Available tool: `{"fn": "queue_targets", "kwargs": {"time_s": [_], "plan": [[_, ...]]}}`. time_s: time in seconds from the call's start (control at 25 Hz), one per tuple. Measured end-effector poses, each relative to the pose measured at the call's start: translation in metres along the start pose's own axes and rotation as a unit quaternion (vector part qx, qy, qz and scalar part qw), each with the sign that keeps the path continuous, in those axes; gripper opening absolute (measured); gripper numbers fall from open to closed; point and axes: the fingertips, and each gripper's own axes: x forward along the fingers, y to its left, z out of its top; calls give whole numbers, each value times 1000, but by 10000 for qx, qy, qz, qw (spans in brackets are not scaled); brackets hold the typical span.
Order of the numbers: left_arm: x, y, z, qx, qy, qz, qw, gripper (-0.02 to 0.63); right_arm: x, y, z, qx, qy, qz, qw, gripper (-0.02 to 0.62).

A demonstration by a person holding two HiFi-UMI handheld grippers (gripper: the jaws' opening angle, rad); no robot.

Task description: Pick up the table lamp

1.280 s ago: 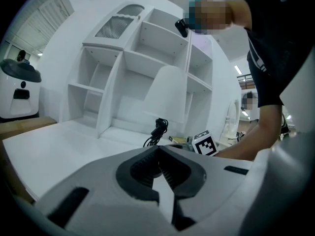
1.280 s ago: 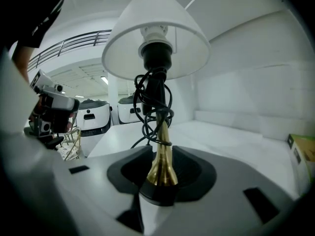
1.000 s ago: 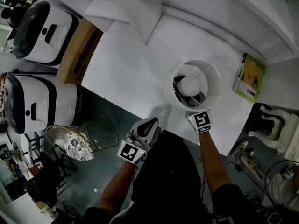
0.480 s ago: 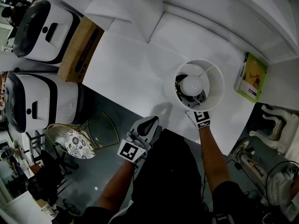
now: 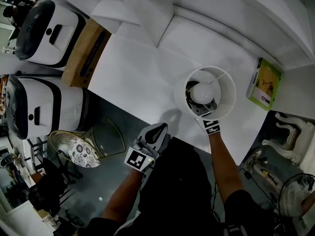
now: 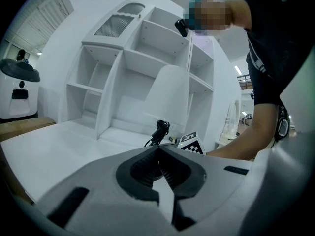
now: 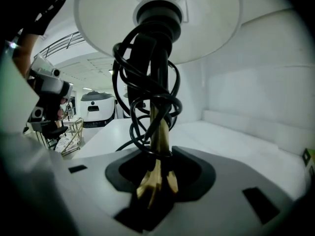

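The table lamp stands on the white table, seen from above as a round white shade with its bulb inside. My right gripper reaches under the shade. In the right gripper view the right gripper is shut on the lamp's brass stem, which has a black cord coiled round it below the shade. My left gripper hangs at the table's front edge. Its jaws are shut with nothing between them.
A green book lies at the table's right end, and a cardboard box sits at its left end. White machines and a wire basket stand on the floor to the left. A white shelf unit rises behind the table.
The lamp shade has shifted slightly to the right and nearer, and the right gripper's marker cube shows smaller under its rim. The left gripper has stayed put.
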Motion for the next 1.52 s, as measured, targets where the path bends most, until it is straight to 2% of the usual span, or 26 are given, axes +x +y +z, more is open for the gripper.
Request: {"fn": "queue_targets", "kwargs": {"time_s": [0.16, 0.28, 0.4, 0.56, 0.72, 1.36, 1.52], "plan": [[0, -2, 3, 95, -80, -88, 9999, 17, 0, 1, 3, 37, -27, 12, 10000, 137], [-1, -3, 1, -9, 70, -49, 10000, 17, 1, 1, 5, 103, -23, -22, 9999, 135], [0, -4, 2, 133, -65, -121, 9998, 17, 1, -3, 4, 174, -9, -76, 9998, 132], [-3, -1, -1, -84, 79, 29, 9999, 17, -1, -4, 9, 169, -36, -8, 9998, 130], [-7, 3, -1, -80, 103, 63, 9999, 17, -2, -4, 20, 186, -94, 19, 9998, 130], [-12, -1, 29, -39, -188, -11, 9998, 17, -38, 6, 38, 210, 81, -64, 9997, 130], [-15, 2, 31, 111, -273, -25, 9996, 17, -44, 8, 47, 174, 114, -70, 9998, 130]]}}
